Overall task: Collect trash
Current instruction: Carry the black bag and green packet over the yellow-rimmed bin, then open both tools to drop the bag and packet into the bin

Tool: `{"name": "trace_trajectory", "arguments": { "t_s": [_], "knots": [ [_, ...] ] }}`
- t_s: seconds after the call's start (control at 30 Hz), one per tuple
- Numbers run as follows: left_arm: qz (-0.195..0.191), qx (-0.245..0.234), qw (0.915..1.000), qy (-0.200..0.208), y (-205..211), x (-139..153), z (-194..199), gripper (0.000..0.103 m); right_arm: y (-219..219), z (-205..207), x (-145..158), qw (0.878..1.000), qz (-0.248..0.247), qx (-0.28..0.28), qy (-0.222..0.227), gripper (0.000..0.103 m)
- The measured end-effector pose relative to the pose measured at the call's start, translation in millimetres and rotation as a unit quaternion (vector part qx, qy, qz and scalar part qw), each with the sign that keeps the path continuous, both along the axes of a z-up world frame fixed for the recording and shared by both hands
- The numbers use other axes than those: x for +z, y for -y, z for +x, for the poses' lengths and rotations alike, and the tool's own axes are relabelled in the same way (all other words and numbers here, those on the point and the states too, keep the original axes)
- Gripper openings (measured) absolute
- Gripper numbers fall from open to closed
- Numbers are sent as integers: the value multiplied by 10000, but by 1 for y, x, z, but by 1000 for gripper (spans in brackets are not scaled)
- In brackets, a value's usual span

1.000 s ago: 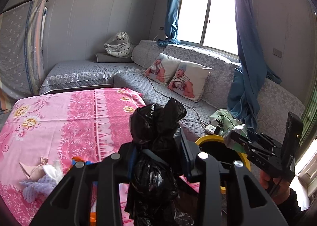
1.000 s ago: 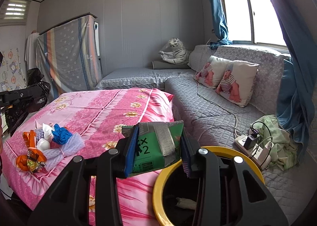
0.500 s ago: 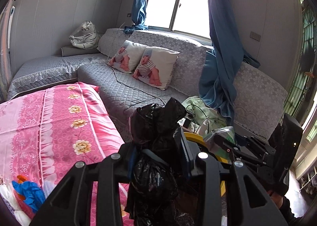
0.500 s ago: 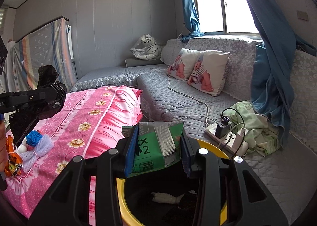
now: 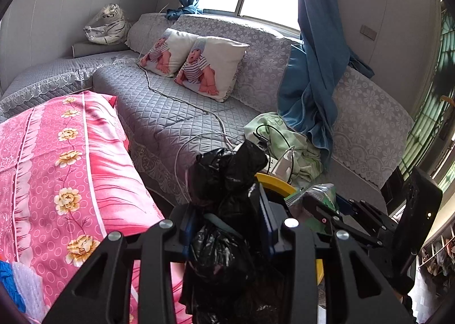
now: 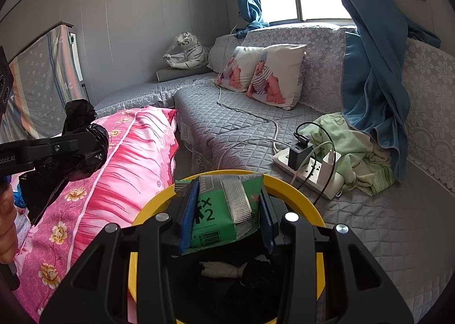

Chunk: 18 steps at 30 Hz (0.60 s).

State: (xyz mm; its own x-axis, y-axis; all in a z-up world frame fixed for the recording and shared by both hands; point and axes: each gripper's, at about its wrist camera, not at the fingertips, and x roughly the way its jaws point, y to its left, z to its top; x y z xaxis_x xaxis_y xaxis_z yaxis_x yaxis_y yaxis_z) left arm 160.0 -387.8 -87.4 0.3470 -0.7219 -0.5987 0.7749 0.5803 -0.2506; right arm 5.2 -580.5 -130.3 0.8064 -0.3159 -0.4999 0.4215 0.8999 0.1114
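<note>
My right gripper [image 6: 226, 216] was clamped on the green packet [image 6: 221, 216], directly over the yellow-rimmed bin [image 6: 293, 184] below it. My left gripper [image 5: 227, 218], off to that bin's side, pinched a black bag [image 5: 224, 181]. Inside the bin lay a white wad [image 6: 221, 268] and dark scraps.

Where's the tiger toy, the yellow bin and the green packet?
tiger toy [image 6: 189, 52], right wrist view, striped body.
yellow bin [image 6: 293, 190], right wrist view, rim.
green packet [image 6: 216, 216], right wrist view, printed front.
</note>
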Motion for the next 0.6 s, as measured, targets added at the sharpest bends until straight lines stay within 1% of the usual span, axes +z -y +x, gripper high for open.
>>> {"name": "trace_trajectory", "arguments": {
  "t_s": [0.43, 0.6],
  "knots": [
    [379, -191, 9987, -284, 34, -41, 5, 34, 22, 10, -36, 9977, 355, -335, -471, 37],
    [501, -253, 9977, -375, 43, -53, 5, 34, 30, 11, -47, 9961, 478, -421, -612, 38]
  ]
}}
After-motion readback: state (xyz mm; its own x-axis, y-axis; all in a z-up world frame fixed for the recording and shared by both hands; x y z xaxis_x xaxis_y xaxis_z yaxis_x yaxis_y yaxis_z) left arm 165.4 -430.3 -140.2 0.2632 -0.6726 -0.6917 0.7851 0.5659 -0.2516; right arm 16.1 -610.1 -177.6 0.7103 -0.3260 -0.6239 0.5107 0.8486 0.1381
